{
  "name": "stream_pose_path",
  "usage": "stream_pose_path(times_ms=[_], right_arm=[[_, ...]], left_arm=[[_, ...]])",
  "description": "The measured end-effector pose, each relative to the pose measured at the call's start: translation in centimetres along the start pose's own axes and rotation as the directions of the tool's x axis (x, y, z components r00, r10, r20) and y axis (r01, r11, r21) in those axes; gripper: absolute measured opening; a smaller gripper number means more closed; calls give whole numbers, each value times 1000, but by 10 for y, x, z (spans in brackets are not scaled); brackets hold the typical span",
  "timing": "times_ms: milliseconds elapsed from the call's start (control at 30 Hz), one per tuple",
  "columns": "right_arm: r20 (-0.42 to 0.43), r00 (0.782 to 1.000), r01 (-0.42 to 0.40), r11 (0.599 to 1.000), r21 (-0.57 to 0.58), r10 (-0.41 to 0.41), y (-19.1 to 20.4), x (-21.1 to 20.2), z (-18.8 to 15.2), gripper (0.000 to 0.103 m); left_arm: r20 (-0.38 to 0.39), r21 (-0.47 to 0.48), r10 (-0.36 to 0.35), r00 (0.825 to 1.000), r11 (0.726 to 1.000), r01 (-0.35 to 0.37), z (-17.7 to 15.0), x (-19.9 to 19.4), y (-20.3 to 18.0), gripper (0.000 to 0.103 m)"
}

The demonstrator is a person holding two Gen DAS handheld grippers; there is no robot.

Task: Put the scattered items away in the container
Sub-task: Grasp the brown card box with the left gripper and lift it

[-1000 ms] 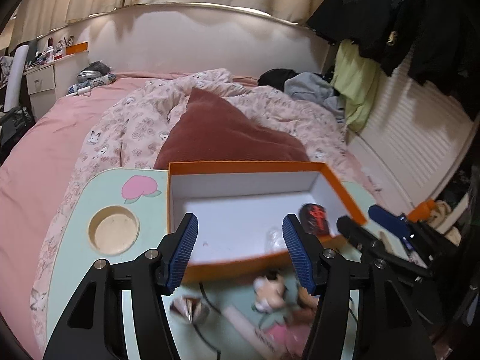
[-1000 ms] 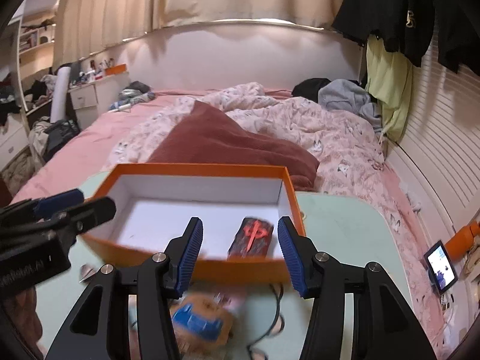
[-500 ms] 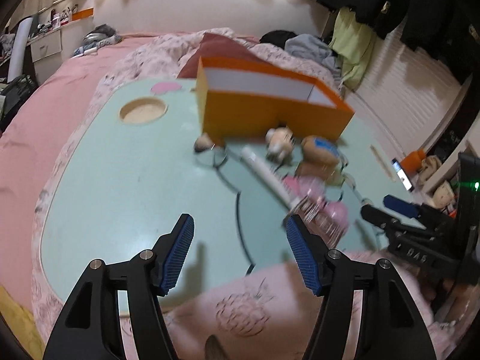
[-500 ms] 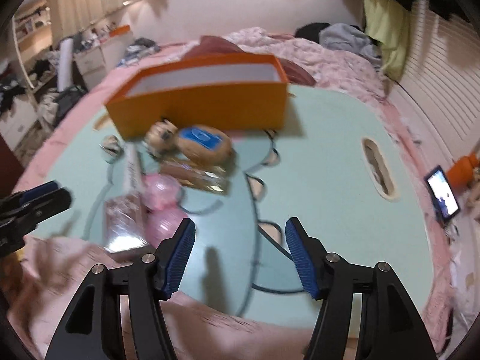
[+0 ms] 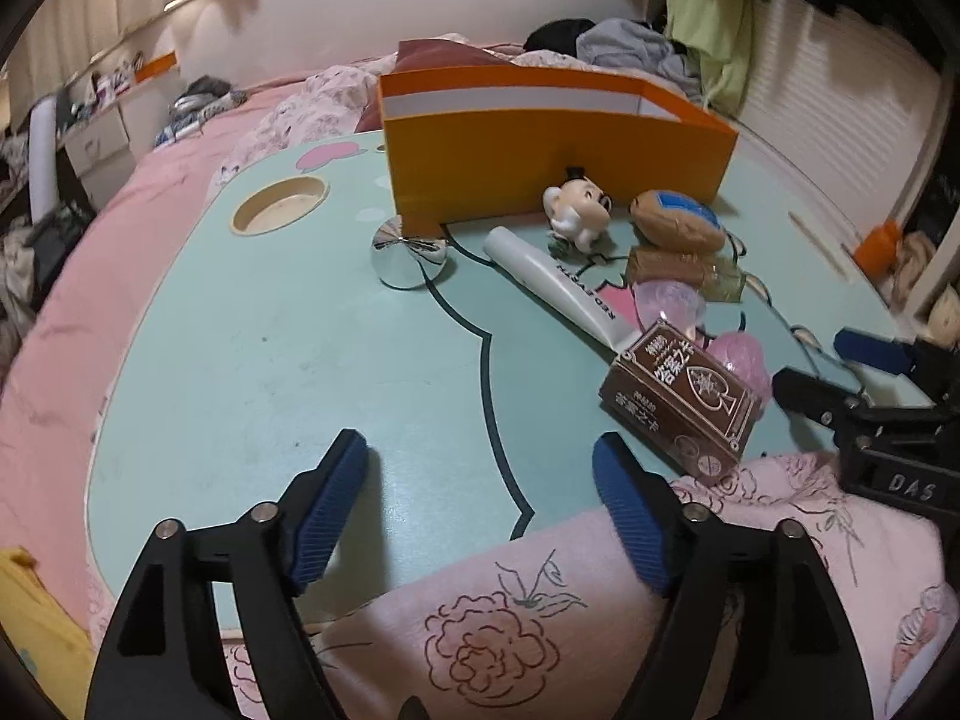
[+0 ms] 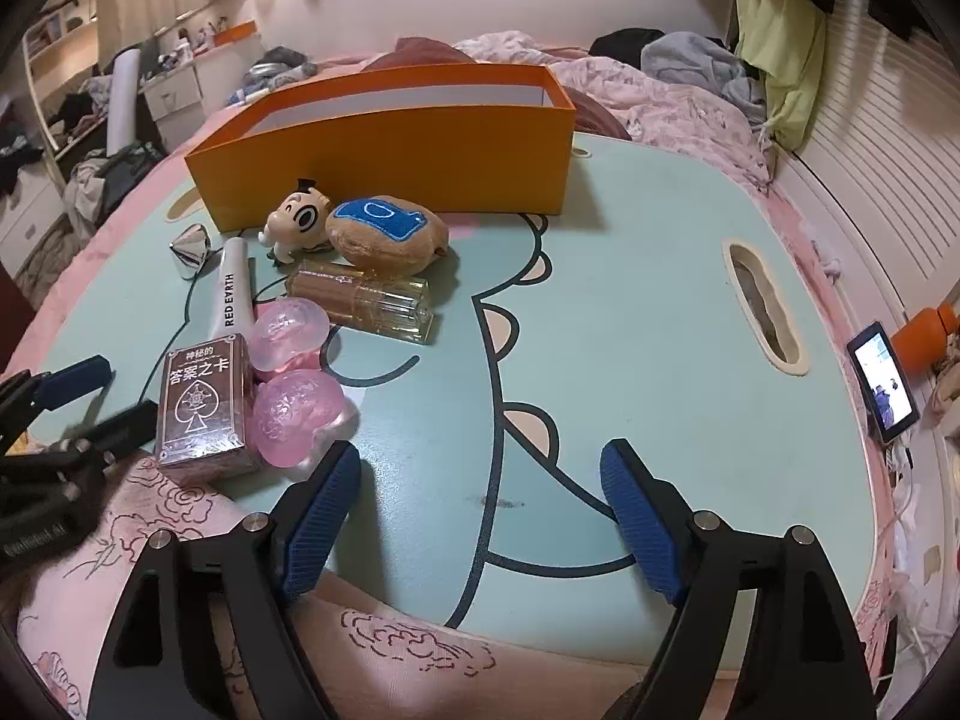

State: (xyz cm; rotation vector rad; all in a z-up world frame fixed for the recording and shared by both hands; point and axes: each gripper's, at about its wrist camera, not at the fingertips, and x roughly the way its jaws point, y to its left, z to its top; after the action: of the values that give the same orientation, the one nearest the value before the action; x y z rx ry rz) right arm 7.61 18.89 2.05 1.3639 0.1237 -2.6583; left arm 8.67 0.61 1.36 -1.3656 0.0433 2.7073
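An orange box (image 5: 552, 150) (image 6: 384, 150) stands at the far side of the mint table (image 5: 270, 348). In front of it lie a cartoon figurine (image 6: 297, 222), a brown plush with a blue patch (image 6: 387, 231), a clear bottle (image 6: 366, 300), a white tube (image 6: 231, 288), a silver cone (image 6: 191, 249), two pink translucent pieces (image 6: 297, 408) and a brown card box (image 6: 201, 408). My left gripper (image 5: 480, 468) is open and empty near the table's front edge. My right gripper (image 6: 480, 480) is open and empty, right of the card box.
A round cup hole (image 5: 279, 213) sits at the table's left, a slot (image 6: 765, 312) at its right. A phone (image 6: 882, 381) and an orange bottle (image 6: 924, 336) lie off the right edge. A pink floral cloth (image 5: 570, 630) covers the near edge. A bed lies behind.
Both grippers have pulled back and down from above the orange box to the table's near edge. The box interior with the dark red item is no longer visible.
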Motion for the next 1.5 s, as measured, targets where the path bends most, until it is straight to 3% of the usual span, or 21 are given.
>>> stream_pose_path(times_ms=[67, 133, 167, 400, 533, 633, 900, 933, 967, 1200, 1333, 1500], right_arm=[[7, 1000, -5, 1000, 3, 5, -1, -1, 0, 81], [30, 999, -22, 1000, 5, 22, -1, -6, -1, 58], [43, 998, -37, 999, -1, 37, 0, -8, 0, 53], [110, 985, -117, 980, -158, 135, 31, -16, 10, 51], [94, 986, -116, 968, -223, 140, 46, -9, 15, 51], [28, 987, -145, 953, -266, 158, 56, 3, 17, 51], [1, 983, -177, 947, -268, 184, 57, 16, 19, 50], [8, 983, -176, 946, -272, 185, 57, 14, 17, 40], [20, 983, -170, 944, -281, 183, 58, 13, 15, 37], [84, 985, -123, 961, -247, 148, 53, 6, 9, 37], [162, 977, -108, 976, -190, 139, 40, -8, 7, 37], [191, 971, -128, 987, -100, 145, 20, -13, 9, 37]], left_arm=[[-1, -5, -2, 1000, 1000, 2, 0, 0, 2, 84], [-1, -6, -1, 1000, 1000, 1, -1, 0, 2, 84], [-1, -6, -1, 1000, 1000, 1, -1, 0, 2, 84], [-1, -7, 0, 1000, 1000, 0, -1, 1, 2, 84], [0, -8, 1, 1000, 1000, -1, -2, 1, 2, 84], [0, -8, 2, 1000, 1000, -2, -1, 1, 2, 84], [0, -13, 4, 1000, 1000, -4, -2, 1, 4, 84], [0, -14, 5, 1000, 1000, -5, -2, 1, 5, 84], [0, -16, 6, 1000, 1000, -6, -2, 1, 5, 84], [19, -69, -41, 999, 997, 42, -3, -6, 16, 84], [109, -130, -43, 993, 990, 57, -4, -27, 27, 84], [122, 1, -118, 985, 993, 118, 1, -38, 0, 84]])
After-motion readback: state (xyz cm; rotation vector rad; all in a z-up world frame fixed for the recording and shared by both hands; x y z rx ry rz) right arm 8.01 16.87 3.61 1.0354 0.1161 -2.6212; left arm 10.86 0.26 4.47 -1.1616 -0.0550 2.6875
